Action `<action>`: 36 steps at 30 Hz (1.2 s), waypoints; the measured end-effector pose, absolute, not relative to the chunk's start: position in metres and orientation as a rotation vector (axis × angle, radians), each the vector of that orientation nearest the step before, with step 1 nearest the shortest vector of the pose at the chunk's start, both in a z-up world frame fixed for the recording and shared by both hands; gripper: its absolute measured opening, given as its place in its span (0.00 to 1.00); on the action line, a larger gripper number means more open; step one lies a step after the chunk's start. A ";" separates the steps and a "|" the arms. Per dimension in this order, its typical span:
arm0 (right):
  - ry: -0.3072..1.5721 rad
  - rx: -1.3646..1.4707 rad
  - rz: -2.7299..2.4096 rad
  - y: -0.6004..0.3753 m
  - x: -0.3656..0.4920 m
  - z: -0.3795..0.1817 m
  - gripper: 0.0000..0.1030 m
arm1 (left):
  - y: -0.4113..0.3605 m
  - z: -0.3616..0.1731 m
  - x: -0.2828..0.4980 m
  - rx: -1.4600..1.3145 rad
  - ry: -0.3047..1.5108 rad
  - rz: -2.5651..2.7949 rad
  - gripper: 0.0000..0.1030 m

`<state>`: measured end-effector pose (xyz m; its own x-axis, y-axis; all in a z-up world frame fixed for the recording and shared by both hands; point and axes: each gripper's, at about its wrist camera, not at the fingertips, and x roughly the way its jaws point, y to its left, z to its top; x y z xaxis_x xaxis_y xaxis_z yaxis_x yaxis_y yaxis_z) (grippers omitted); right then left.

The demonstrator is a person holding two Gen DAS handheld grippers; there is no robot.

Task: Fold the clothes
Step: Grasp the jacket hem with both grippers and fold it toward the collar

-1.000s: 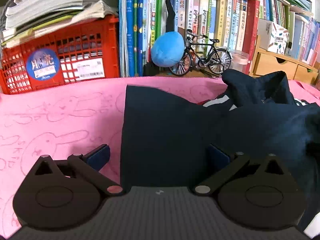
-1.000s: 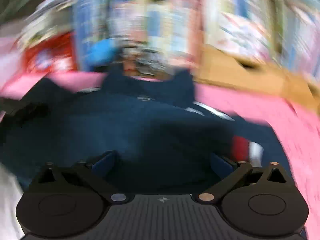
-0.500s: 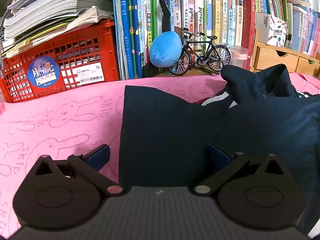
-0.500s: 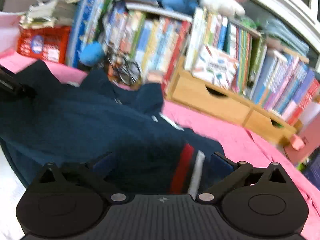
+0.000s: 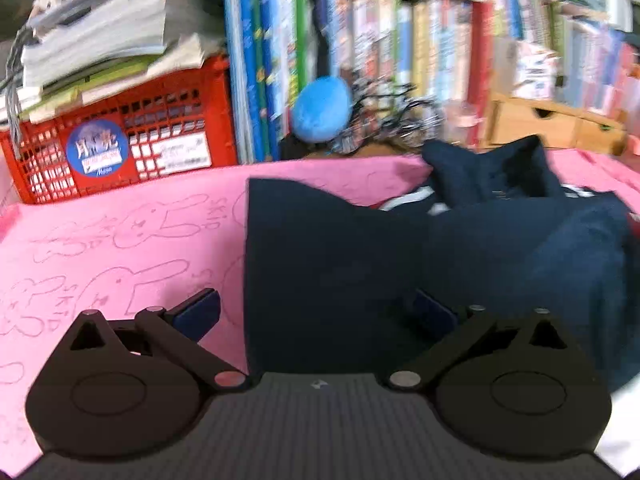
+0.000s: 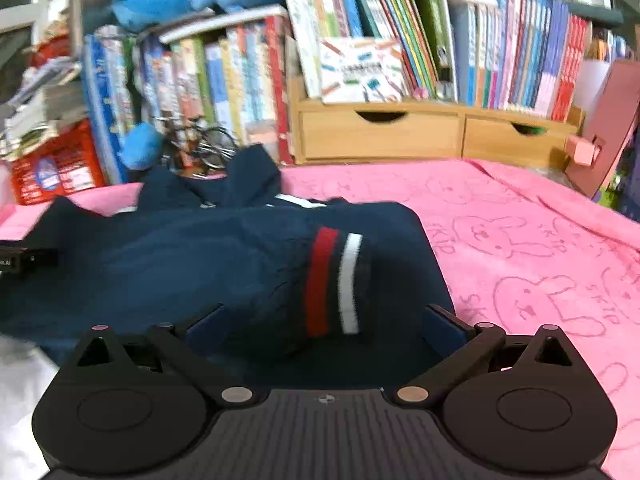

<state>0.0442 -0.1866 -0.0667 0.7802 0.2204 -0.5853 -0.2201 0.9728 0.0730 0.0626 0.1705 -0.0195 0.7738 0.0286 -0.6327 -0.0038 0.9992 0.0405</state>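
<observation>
Navy jacket (image 6: 208,264) lies on pink towel (image 6: 540,248), partly folded: striped cuff (image 6: 336,280) laid across body at 12 o'clock of right gripper (image 6: 324,320). Collar end bunched; further folds remain. Both grippers' fingers spread, empty; left gripper (image 5: 316,312) over hem.

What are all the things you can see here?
navy jacket: one, dark blue, on the pink blanket
striped cuff: one, red and white, on the jacket's folded-over sleeve
pink blanket: one, bunny drawings, under the jacket
red crate: one, far left, papers stacked on top
blue plush ball: one, beside the model bicycle
model bicycle: one, black, blurred
books: many, mixed colours, on shelves
wooden drawers: two, under the books
left gripper: open, over the jacket's edge
right gripper: open, cuff between its fingers
</observation>
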 end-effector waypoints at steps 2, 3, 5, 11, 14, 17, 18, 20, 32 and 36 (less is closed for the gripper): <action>0.624 -0.008 0.264 -0.181 0.031 -0.061 1.00 | 0.160 -0.014 0.048 0.092 0.685 0.038 1.00; 0.624 -0.013 0.280 -0.177 0.025 -0.060 1.00 | 0.155 -0.012 0.040 0.120 0.684 0.050 1.00; 0.629 -0.030 0.303 -0.166 0.015 -0.061 1.00 | 0.147 -0.012 0.027 0.162 0.689 0.075 1.00; 0.704 -0.070 0.319 -0.143 0.000 -0.079 1.00 | 0.143 -0.029 0.002 0.142 0.775 0.083 1.00; 0.711 -0.084 0.328 -0.138 -0.012 -0.084 1.00 | 0.145 -0.029 -0.010 0.131 0.776 0.090 1.00; 0.712 -0.102 0.327 -0.135 -0.022 -0.084 1.00 | 0.143 -0.027 -0.018 0.140 0.782 0.099 1.00; 0.716 -0.103 0.327 -0.135 -0.025 -0.084 1.00 | 0.141 -0.027 -0.021 0.148 0.780 0.102 1.00; 0.724 -0.098 0.326 -0.135 -0.030 -0.083 1.00 | 0.139 -0.027 -0.027 0.165 0.776 0.107 1.00; 0.683 -0.100 0.245 -0.145 -0.095 -0.081 1.00 | 0.132 -0.021 -0.092 0.173 0.751 0.115 1.00; 0.633 -0.073 0.228 -0.156 -0.140 -0.081 1.00 | 0.133 -0.015 -0.138 0.164 0.734 0.103 1.00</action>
